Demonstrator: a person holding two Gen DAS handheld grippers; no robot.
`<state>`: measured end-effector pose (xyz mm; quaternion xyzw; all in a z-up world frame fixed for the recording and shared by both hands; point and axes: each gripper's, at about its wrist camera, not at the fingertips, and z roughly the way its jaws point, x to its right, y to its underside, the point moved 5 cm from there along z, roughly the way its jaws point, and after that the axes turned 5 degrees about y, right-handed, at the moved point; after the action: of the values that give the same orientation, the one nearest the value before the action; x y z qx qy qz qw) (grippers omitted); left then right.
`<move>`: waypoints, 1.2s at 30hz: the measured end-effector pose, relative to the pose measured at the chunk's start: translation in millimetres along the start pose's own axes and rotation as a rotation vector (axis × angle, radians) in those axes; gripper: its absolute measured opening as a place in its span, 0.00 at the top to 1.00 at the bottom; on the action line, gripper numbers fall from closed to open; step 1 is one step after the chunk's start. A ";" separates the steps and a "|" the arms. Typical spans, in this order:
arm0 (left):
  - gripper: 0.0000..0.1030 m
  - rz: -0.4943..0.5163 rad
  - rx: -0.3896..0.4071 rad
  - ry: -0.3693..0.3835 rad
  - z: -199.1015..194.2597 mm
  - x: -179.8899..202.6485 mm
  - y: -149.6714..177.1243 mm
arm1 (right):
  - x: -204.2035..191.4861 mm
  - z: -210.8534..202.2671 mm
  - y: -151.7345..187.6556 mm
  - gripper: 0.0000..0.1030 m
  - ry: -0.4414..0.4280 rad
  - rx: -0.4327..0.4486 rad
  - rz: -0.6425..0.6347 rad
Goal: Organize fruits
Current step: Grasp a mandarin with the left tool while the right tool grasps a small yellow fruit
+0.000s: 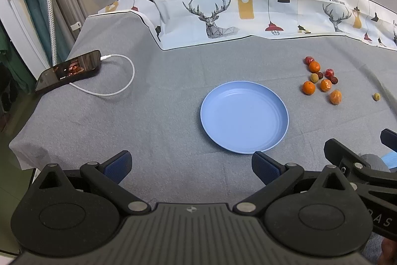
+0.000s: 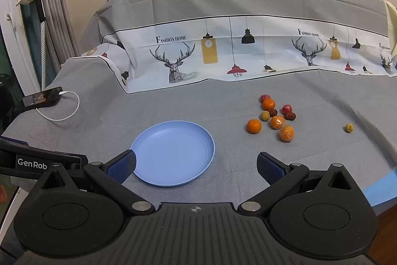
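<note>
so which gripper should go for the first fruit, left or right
Probably the right. The right gripper is open, with the fruit cluster just ahead to its right. For the left gripper, the blue plate lies between.

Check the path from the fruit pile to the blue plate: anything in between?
Nothing visible. Only bare grey cloth lies between the fruit pile and the plate. The plate holds nothing, and both claws are open and short of the fruit.
</note>
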<state>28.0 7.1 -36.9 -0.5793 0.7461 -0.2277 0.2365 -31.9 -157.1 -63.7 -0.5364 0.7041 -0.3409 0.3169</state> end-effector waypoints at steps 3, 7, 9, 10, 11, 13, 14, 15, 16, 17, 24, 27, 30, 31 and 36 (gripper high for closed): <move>0.00 0.001 -0.004 0.000 -0.1 0.2 -0.6 | -0.1 0.4 0.1 0.00 0.001 -0.002 0.001; 0.00 0.002 -0.007 0.000 0.4 1.2 -1.1 | 2.2 2.6 0.3 0.00 -0.012 -0.011 0.010; 0.00 0.006 -0.027 0.018 4.5 4.1 -1.7 | 5.2 4.6 0.1 0.00 -0.019 -0.019 0.019; 0.00 0.009 -0.039 0.031 7.3 6.9 -1.6 | 9.7 5.2 -1.2 0.00 -0.018 -0.015 0.030; 0.00 0.013 -0.050 0.043 10.3 10.6 -2.4 | 15.7 5.8 -3.1 0.00 -0.010 -0.005 0.043; 0.00 0.029 -0.071 0.066 17.9 21.6 -6.0 | 32.6 7.9 -7.5 0.00 0.033 0.017 0.071; 0.00 0.037 -0.076 0.080 22.5 28.4 -9.2 | 43.2 10.2 -10.0 0.00 0.058 0.027 0.086; 0.00 0.046 -0.079 0.092 28.3 37.0 -13.6 | 55.1 12.8 -11.9 0.00 0.088 0.034 0.103; 0.00 0.055 -0.083 0.104 34.4 46.0 -19.2 | 69.1 16.3 -13.7 0.00 0.123 0.035 0.124; 0.00 0.064 -0.088 0.116 40.6 55.2 -24.5 | 84.9 20.9 -15.4 0.00 0.158 0.031 0.150; 0.00 0.118 -0.097 0.227 102.1 137.1 -66.0 | 196.5 62.0 -21.5 0.00 0.376 -0.001 0.259; 0.00 0.144 -0.122 0.257 137.7 171.6 -81.1 | 236.3 91.1 -22.8 0.00 0.439 -0.026 0.302; 0.00 0.156 -0.141 0.264 177.6 197.8 -94.2 | 273.7 127.0 -18.7 0.00 0.485 -0.066 0.368; 0.00 0.159 -0.148 0.264 192.0 206.3 -98.0 | 285.6 141.6 -16.0 0.00 0.493 -0.087 0.381; 0.00 0.169 -0.214 0.247 256.5 234.9 -111.0 | 323.7 209.7 -11.4 0.01 0.543 -0.153 0.387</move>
<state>219.3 -263.0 -190.9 -0.5042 0.8353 -0.1960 0.0984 72.0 -503.0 -199.3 -0.3045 0.8751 -0.3510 0.1354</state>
